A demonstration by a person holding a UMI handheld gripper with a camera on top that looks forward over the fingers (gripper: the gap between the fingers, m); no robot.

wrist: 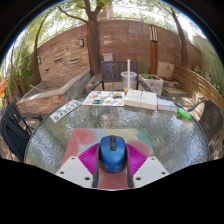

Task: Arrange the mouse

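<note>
A blue computer mouse (112, 153) with a dark scroll wheel sits between my two fingers, its front pointing away from me. My gripper (112, 160) is shut on it, with the magenta pads (89, 157) pressing on its left and right sides. Under and just ahead of the mouse lies a pinkish and teal mat (110, 134) on a round glass table (50, 145). I cannot tell whether the mouse rests on the mat or is held just above it.
Beyond the mat, books and papers (118, 98) lie across the table's far side with a clear plastic cup (129, 78). A white strip-shaped item (65, 111) lies far left, a green object (184, 114) far right. A black bag (12, 130) sits left of the table.
</note>
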